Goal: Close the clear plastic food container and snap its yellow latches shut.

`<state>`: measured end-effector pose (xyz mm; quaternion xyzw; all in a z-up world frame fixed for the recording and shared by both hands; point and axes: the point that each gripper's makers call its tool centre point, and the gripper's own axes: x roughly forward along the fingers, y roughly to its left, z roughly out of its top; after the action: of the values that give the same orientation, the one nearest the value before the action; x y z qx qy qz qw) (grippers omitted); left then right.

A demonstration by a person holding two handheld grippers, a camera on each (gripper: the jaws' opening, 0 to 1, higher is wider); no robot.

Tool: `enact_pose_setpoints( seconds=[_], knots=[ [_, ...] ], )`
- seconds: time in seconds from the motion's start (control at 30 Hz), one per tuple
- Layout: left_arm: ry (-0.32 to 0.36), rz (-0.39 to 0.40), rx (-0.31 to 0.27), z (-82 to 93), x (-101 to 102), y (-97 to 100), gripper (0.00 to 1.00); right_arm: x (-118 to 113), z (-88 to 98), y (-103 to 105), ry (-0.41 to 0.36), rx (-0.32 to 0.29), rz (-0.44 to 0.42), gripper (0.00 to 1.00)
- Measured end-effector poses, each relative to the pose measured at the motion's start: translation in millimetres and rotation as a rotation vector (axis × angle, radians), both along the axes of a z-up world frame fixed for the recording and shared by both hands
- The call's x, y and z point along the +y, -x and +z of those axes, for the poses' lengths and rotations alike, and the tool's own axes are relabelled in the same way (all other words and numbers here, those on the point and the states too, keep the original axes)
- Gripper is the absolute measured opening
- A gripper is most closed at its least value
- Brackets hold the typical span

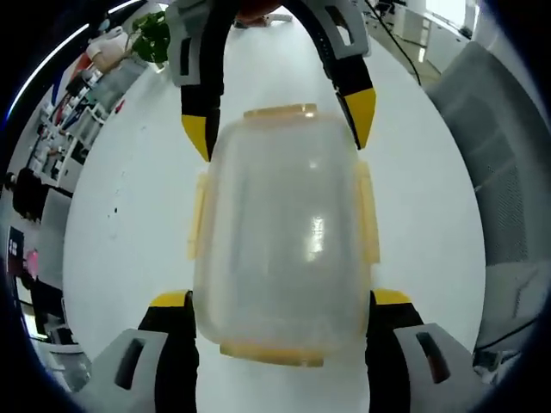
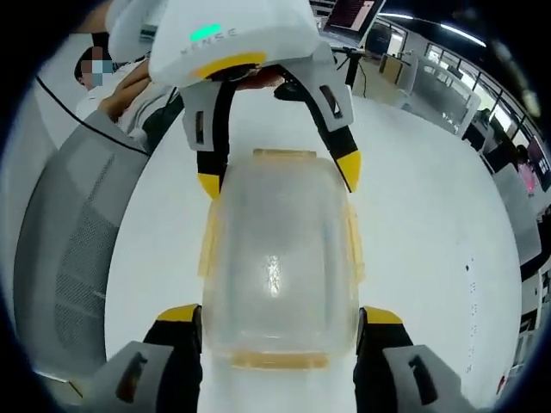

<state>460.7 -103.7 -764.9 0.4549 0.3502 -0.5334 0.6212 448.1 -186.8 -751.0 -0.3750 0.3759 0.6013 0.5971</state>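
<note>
Saw no legible writing; left gripper (image 1: 280, 305) and right gripper (image 2: 280, 318) spread, flanking container (image 1: 284, 237) opposite each other on white table (image 1: 129, 215).

Clear container (image 1: 284, 241), yellow latches (image 1: 368, 211), white table (image 1: 129, 198).

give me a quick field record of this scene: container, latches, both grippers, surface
container: clear box with lid on, lying on the table
latches: yellow, on all four sides; whether snapped cannot be told
left gripper: open, fingers flanking one end of the box
right gripper: open, straddling the opposite end
table: white
chair: grey mesh beside the table
</note>
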Motion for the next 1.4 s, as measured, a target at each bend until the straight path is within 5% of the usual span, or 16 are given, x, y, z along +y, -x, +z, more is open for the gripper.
enact_pose_setpoints(
  seconds=[1.4],
  knots=[
    [0.026, 0.021, -0.006, 0.7, 12.0, -34.6, 0.79, 13.0, -0.4, -36.1, 0.006, -0.003, 0.006, 0.72]
  ],
)
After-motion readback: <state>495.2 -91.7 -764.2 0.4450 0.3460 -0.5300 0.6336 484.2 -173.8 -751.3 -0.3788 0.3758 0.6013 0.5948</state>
